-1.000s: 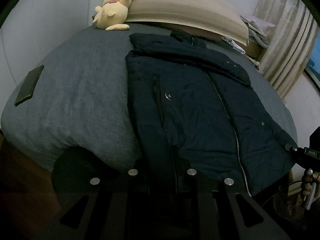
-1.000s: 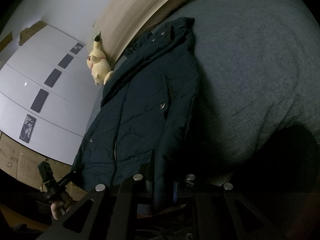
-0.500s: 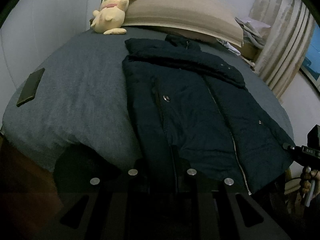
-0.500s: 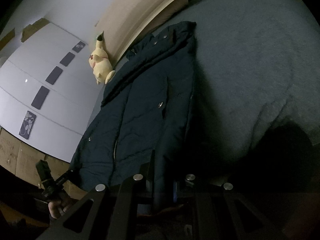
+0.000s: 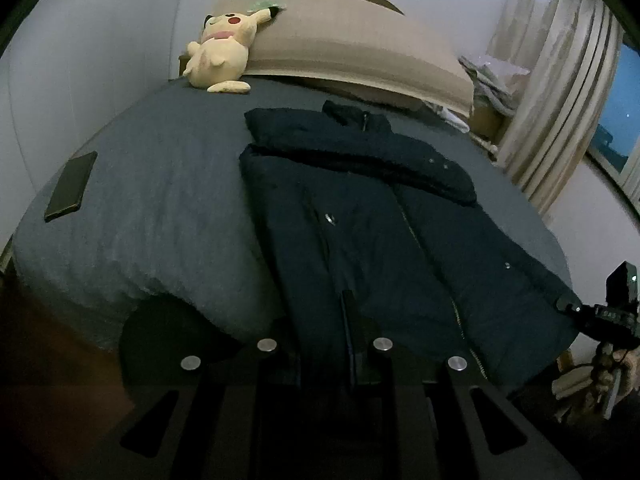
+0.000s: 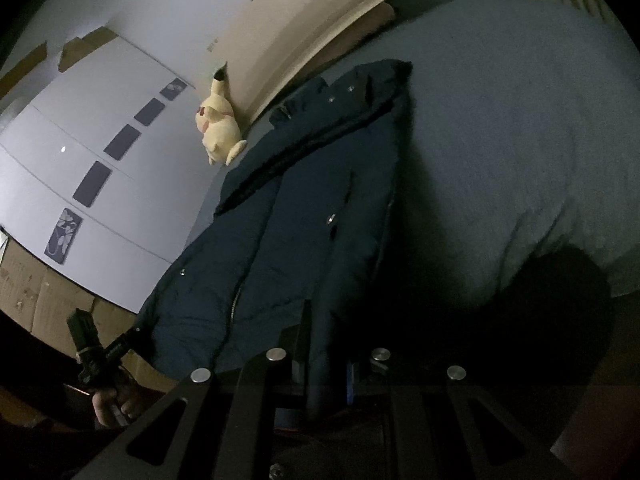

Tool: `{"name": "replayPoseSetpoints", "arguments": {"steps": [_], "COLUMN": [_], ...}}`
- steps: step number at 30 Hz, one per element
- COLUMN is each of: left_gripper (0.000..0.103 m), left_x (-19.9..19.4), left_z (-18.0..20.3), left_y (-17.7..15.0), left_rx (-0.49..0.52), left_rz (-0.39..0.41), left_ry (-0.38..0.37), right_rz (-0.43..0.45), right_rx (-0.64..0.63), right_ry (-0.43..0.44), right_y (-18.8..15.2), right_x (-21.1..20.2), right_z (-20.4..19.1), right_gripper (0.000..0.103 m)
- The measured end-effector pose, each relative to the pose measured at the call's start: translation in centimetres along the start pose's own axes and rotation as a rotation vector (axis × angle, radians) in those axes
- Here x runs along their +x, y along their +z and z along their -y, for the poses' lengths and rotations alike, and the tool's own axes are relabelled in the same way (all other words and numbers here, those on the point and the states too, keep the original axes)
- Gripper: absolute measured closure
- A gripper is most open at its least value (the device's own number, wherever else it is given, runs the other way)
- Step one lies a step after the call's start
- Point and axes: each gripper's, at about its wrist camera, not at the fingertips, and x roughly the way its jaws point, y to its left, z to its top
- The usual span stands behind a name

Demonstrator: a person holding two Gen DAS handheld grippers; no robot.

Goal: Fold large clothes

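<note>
From the left wrist camera, the dark navy jacket (image 5: 380, 232) lies face up and zipped on the grey bed (image 5: 160, 200), collar toward the headboard, hem toward the camera. The left gripper (image 5: 326, 344) has its fingers pressed together on the hem at the jacket's left bottom corner — a fold of dark cloth runs down between them, though the picture is dim there and the exact contact is hard to make out. A dark phone (image 5: 71, 186) lies near the bed's left edge, well apart from the jacket; a yellow plush toy (image 5: 222, 56) leans on the beige headboard (image 5: 352, 44), and curtains (image 5: 560, 92) hang at the right. The right gripper's body (image 5: 608, 312) shows at the jacket's other bottom corner. From the right wrist camera, the same jacket (image 6: 288, 240) stretches away toward the plush toy (image 6: 218, 128), and the right gripper (image 6: 326, 350) is likewise closed, pinching the hem's right corner — the fabric hangs between its fingers. Bare grey bedding spreads to the right. At lower left a hand (image 6: 110, 400) holds the left gripper's handle, with cardboard boxes (image 6: 36, 300) beneath white wardrobe doors (image 6: 80, 152) behind.
</note>
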Motion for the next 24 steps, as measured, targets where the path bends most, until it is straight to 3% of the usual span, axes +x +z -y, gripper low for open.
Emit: {"name": "replayPoseSetpoints", "arguments": {"steps": [6,15,24], "left_gripper": [0.087,0.088,0.088], "left_x": [-0.5,0.1,-0.8], "left_z": [-0.4,-0.8,-0.7], "left_y": [0.7,0.1,1.5], "left_rx": [-0.014,-0.034,-0.045], "left_rz": [0.024,-0.001,0.063], "left_ry": [-0.012,-0.010,-0.054], "right_rz": [0.021,0.009,0.044], "right_rx": [-0.010,0.001,-0.005], "right_ry": [0.017,0.015,0.050], "right_y": [0.6,0.0,1.1], "right_x": [-0.7,-0.6,-1.3], "right_z": [-0.4,-0.3,-0.5], "right_gripper": [0.091,0.091,0.091]}}
